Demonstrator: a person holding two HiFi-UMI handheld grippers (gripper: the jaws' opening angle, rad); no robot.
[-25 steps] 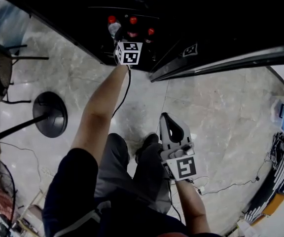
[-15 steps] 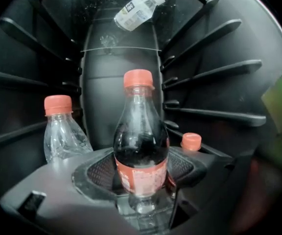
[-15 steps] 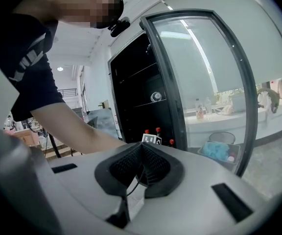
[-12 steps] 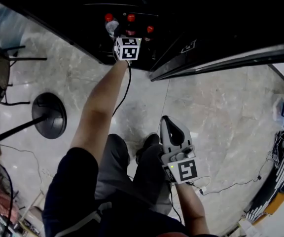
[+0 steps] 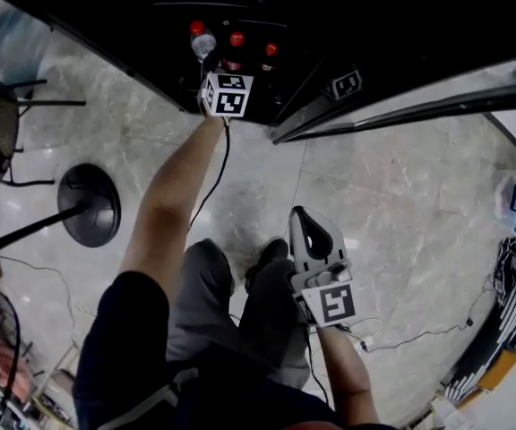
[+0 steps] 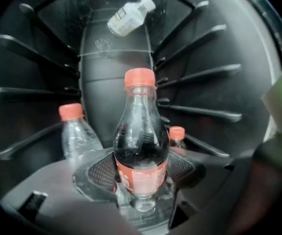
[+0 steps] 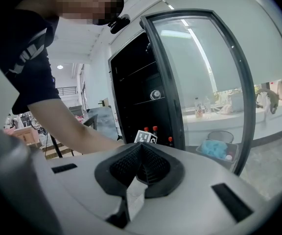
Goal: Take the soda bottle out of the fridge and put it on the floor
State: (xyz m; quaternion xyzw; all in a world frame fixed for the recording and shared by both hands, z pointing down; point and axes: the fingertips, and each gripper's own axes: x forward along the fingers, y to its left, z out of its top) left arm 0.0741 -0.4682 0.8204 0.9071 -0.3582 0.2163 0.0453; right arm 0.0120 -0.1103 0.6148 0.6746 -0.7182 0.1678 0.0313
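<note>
The soda bottle [image 6: 140,146] has a red cap, dark drink and a red label, and stands upright on the fridge's low shelf. In the head view its cap [image 5: 236,39] shows inside the dark fridge [image 5: 150,34]. My left gripper [image 6: 140,169] reaches into the fridge, its two black pads [image 6: 103,169] pressed against the bottle's sides at label height. In the head view the left gripper [image 5: 227,70] sits just beyond its marker cube. My right gripper [image 5: 312,233] hangs shut over the floor by the person's shoes, and the right gripper [image 7: 140,166] view shows nothing held.
A clear red-capped bottle [image 6: 77,136] stands left of the soda and a smaller one [image 6: 176,135] behind at the right. A white bottle [image 6: 129,16] lies on a higher shelf. The glass door [image 5: 401,106] stands open at the right. A round stand base [image 5: 90,206] sits on the marble floor [image 5: 410,213].
My left gripper has shifted slightly to the left inside the fridge, staying at the bottles. The right gripper has barely moved.
</note>
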